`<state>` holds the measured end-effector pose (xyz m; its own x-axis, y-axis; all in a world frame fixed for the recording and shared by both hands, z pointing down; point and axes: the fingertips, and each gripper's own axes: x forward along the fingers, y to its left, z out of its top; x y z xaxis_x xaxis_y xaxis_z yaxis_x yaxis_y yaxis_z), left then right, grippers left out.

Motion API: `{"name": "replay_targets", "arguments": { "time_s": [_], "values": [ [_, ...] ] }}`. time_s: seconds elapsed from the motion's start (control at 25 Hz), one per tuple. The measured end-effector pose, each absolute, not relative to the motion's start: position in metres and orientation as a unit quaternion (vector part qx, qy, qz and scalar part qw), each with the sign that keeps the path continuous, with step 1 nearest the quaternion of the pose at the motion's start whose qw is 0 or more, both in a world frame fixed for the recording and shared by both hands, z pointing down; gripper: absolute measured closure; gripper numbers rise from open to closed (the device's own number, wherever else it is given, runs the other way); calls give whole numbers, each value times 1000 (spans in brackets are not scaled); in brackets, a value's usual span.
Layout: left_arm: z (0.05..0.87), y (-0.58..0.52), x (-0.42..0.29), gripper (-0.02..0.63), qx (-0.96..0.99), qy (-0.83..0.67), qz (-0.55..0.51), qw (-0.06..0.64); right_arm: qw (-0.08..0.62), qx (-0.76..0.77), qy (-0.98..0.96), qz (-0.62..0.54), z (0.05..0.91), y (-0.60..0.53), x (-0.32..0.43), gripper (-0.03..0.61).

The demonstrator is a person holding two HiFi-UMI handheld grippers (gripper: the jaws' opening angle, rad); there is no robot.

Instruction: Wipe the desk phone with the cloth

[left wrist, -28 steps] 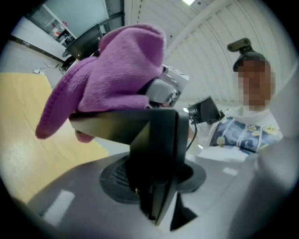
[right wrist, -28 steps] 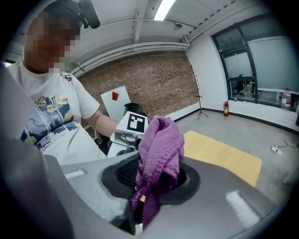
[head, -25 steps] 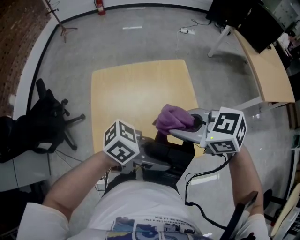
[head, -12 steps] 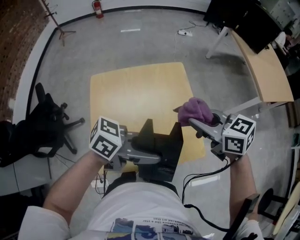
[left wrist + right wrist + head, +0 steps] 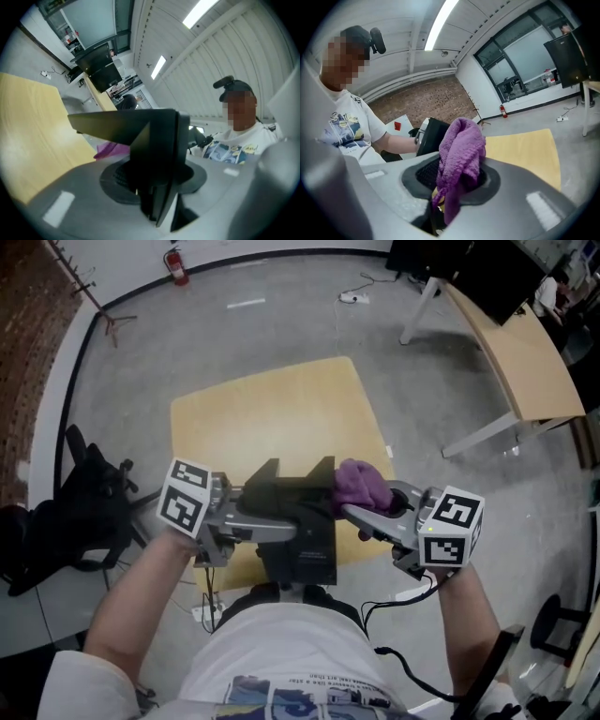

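Note:
The black desk phone is held up over the near edge of the wooden table, with my left gripper shut on it. In the left gripper view the phone fills the space between the jaws. My right gripper is shut on the bunched purple cloth, which touches the phone's right end. The right gripper view shows the cloth hanging out of the jaws, with the phone just behind it. A strip of cloth also shows past the phone in the left gripper view.
A black office chair stands left of the table. A second wooden desk with a dark monitor is at the upper right. A power strip lies on the floor. A cable trails from the right gripper.
The cloth was on top of the phone, swung off to the right, and now is back against the phone's right end. The left gripper has turned the phone and shifted left.

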<state>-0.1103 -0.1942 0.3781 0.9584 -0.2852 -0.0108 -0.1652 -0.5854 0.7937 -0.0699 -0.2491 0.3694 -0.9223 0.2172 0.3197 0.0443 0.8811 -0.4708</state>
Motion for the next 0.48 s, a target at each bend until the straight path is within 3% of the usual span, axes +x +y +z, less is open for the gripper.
{"name": "replay_targets", "arguments": {
  "time_s": [0.48],
  "values": [
    [377,-197,-122,433,881,-137,-91,443,204,-137,-936,252,394,-193,-46,482]
  ]
}}
